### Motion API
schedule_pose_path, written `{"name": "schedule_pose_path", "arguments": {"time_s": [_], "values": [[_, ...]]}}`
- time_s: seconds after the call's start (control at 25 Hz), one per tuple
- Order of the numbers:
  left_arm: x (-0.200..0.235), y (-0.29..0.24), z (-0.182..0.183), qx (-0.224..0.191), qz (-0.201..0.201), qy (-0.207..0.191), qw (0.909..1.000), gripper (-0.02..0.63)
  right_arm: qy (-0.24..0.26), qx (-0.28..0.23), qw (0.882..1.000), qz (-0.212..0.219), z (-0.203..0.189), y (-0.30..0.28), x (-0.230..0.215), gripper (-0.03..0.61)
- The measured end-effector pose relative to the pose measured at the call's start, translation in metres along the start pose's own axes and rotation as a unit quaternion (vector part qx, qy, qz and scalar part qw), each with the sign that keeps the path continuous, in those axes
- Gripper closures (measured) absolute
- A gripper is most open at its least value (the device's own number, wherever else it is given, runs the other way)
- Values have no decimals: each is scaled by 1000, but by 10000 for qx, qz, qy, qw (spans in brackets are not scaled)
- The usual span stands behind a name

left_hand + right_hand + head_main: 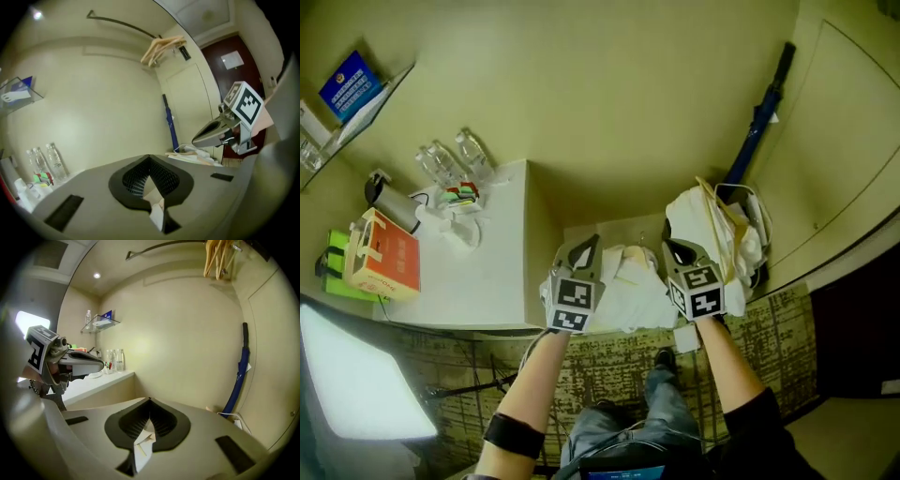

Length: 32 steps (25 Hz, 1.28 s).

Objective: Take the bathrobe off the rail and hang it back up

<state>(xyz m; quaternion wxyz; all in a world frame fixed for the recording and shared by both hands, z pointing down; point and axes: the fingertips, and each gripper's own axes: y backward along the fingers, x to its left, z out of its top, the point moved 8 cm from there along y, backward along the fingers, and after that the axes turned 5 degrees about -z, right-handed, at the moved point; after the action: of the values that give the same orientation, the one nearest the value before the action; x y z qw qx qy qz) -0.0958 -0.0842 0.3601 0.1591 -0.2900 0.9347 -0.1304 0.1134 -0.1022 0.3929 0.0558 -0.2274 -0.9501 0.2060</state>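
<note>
The white bathrobe (630, 281) hangs bunched between and below my two raised grippers in the head view. My left gripper (584, 246) is shut, with a fold of the white cloth (157, 208) pinched between its jaws. My right gripper (680, 251) is shut the same way on another fold (143, 446). Both point at the beige wall, side by side. The rail (122, 23) runs high overhead, with bare wooden hangers (161, 47) at its right end. The right gripper view shows the rail (164, 247) and the hangers (218, 258) too.
A blue umbrella (759, 117) leans in the right corner above a bag of white and tan things (727, 234). A white counter (502, 272) at the left carries water bottles (450, 159) and an orange box (384, 258). A glass shelf (356, 94) hangs above it.
</note>
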Motion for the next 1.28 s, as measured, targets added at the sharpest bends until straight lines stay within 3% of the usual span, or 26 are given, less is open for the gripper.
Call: {"name": "schedule_pose_path", "arguments": {"time_s": [0.2, 0.56, 0.72, 1.08, 1.28], "values": [[13, 60, 32, -180, 186, 343, 9991, 612, 59, -270, 9996, -9, 41, 43, 9, 561], [11, 122, 50, -372, 178, 983, 9943, 612, 256, -517, 9983, -37, 63, 100, 19, 561], [3, 136, 47, -388, 181, 1053, 9935, 612, 272, -579, 9979, -41, 60, 118, 22, 561], [3, 149, 22, -487, 291, 1691, 9840, 612, 228, -488, 9985, -100, 42, 129, 22, 561], [-6, 151, 27, -449, 292, 1507, 9871, 612, 174, -436, 9989, -49, 40, 132, 24, 561]]}}
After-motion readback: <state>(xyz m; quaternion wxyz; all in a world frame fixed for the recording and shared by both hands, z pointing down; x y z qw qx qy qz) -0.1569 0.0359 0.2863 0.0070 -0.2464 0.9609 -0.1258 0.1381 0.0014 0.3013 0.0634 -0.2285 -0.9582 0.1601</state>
